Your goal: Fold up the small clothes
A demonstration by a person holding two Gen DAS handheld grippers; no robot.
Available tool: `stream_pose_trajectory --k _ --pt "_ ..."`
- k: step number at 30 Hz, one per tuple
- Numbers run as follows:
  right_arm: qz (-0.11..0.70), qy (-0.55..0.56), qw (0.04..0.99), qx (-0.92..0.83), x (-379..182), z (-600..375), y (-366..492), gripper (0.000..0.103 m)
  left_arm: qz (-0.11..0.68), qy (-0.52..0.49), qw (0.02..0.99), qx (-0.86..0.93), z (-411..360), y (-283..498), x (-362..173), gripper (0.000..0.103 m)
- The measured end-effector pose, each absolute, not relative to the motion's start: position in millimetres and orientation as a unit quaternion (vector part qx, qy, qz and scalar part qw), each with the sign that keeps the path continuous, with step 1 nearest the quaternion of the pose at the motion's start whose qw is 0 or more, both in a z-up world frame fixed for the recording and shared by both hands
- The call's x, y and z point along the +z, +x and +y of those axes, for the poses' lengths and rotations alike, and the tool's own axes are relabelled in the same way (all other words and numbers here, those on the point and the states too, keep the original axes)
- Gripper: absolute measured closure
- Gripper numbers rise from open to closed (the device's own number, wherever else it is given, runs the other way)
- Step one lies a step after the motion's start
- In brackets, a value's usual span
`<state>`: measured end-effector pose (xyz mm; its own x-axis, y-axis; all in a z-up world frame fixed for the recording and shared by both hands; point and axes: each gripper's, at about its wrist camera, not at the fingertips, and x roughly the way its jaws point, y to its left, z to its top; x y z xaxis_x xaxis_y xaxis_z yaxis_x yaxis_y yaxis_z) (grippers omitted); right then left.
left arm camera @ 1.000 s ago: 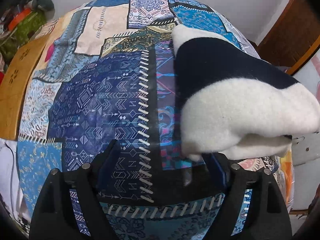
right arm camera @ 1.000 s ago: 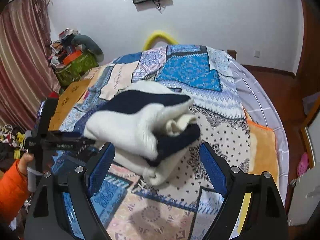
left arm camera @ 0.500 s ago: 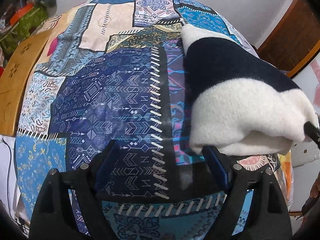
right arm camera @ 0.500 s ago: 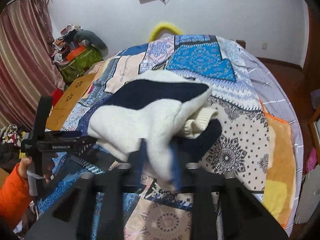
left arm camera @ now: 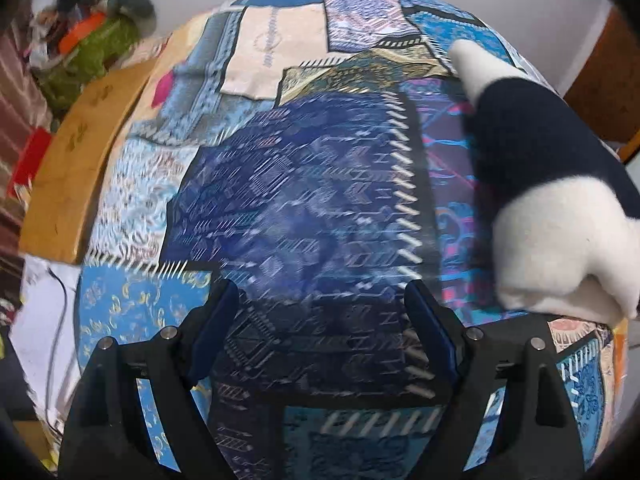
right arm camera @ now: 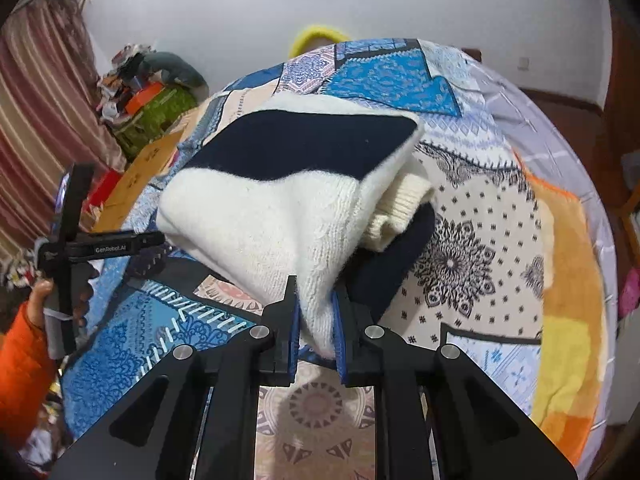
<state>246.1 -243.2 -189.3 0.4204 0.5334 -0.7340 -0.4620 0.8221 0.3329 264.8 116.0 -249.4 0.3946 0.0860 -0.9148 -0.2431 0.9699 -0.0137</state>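
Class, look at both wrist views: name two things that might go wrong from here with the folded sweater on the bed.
1. The right claw pinches only the white corner of the sweater; lifting may unroll the fold, and the ribbed cuff already pokes out.
2. The left claw stands open over the bedspread, beside the sweater, leaving that side unsupported, so it may sag.

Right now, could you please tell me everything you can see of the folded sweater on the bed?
The folded sweater is a thick, fuzzy knit in cream with a broad navy band across its top. It lies as a bulky, layered bundle on the patchwork bedspread, a ribbed cream cuff and a navy layer poking out at its right side. The right gripper has just been closing and now pinches its near cream corner. The left gripper stands open beside it, not touching it.
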Motion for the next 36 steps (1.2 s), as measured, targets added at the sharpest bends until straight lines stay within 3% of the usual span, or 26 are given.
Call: stream_pose_trajectory --k 8,13,18,36 --pt "0.451 0.078 0.84 0.29 -178.1 -256.0 244.8 0.081 0.511 -0.056 0.852 0.1 125.9 252.7 -219.4 0.018" --pt "0.428 0.083 0.859 0.269 -162.5 -266.4 248.8 0.046 0.488 -0.043 0.87 0.066 105.7 263.5 -195.3 0.018" --pt "0.424 0.106 0.865 0.248 -160.0 -277.8 265.2 0.028 0.482 -0.056 0.874 0.015 85.8 286.4 -182.0 0.017" --pt "0.51 0.232 0.777 0.285 -224.2 -272.8 326.2 0.016 0.567 -0.215 0.787 -0.113 58.8 373.3 -235.0 0.012"
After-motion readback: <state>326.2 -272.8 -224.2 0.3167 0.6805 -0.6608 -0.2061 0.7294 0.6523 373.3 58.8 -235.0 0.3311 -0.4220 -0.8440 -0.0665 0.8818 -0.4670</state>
